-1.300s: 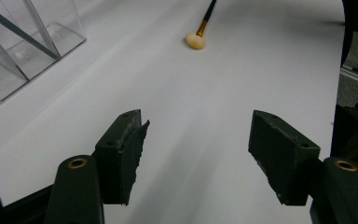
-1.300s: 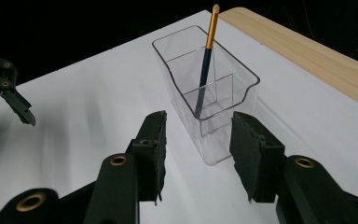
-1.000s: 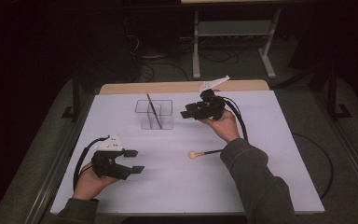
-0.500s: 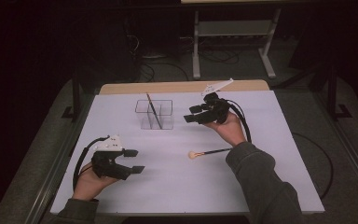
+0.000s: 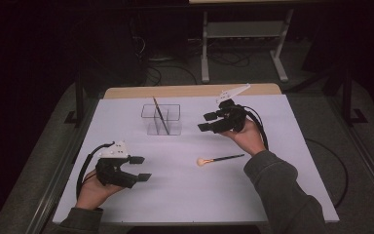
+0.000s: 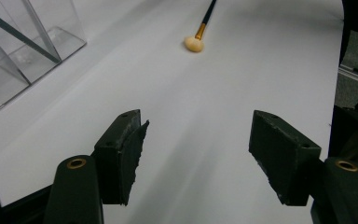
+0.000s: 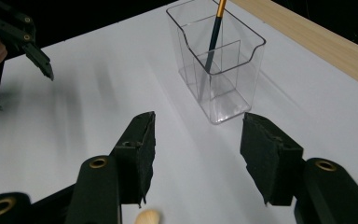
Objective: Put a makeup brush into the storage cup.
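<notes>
A clear plastic holder with compartments stands at the back middle of the white table; a dark brush leans inside it. A second brush with a pale tuft lies flat on the table. My right gripper hovers right of the holder, above and behind the lying brush; its jaws have just been opening, nothing between them. My left gripper rests at the front left, open and empty, aimed toward the lying brush.
The white table surface has a wooden strip along its far edge. A metal frame and cables stand on the dark floor behind. Black rails run along both table sides.
My right gripper has drawn away from the holder to the right, its jaws spreading. The left gripper has stayed put.
</notes>
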Action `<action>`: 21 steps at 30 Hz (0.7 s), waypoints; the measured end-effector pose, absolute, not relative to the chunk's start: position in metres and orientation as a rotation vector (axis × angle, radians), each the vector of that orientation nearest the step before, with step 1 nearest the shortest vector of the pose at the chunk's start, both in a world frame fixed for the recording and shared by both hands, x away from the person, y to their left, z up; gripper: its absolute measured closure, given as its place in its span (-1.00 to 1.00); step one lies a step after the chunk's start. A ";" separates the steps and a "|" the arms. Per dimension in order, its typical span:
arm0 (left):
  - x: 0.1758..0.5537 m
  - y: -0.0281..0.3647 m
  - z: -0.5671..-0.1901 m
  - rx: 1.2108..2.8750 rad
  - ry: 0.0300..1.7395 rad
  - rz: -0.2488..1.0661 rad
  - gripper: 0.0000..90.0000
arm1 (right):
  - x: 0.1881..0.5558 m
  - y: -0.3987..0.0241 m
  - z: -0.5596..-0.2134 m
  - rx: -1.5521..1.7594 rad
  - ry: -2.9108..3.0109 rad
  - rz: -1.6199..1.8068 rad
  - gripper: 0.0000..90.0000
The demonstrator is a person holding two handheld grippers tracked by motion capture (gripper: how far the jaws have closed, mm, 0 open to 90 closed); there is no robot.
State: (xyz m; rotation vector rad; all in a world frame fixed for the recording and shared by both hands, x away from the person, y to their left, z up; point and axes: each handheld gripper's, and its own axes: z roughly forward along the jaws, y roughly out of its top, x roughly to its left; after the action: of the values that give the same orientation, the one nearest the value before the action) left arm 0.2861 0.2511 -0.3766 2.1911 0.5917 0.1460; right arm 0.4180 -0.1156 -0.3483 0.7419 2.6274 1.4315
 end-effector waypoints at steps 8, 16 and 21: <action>0.286 0.251 -0.376 2.193 0.590 0.148 -0.24 | 0.413 -0.123 -0.345 0.734 2.630 1.413 -0.03; 0.285 0.253 -0.377 2.196 0.599 0.154 -0.25 | 0.408 -0.125 -0.347 0.725 2.657 1.382 -0.04; 0.284 0.251 -0.376 2.199 0.594 0.156 -0.25 | 0.403 -0.123 -0.349 0.692 2.687 1.344 -0.05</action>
State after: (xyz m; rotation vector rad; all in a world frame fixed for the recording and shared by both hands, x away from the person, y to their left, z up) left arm 0.2840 0.2511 -0.3763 2.1988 0.5942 0.1562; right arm 0.4033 -0.1225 -0.3489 0.6919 2.6867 1.3436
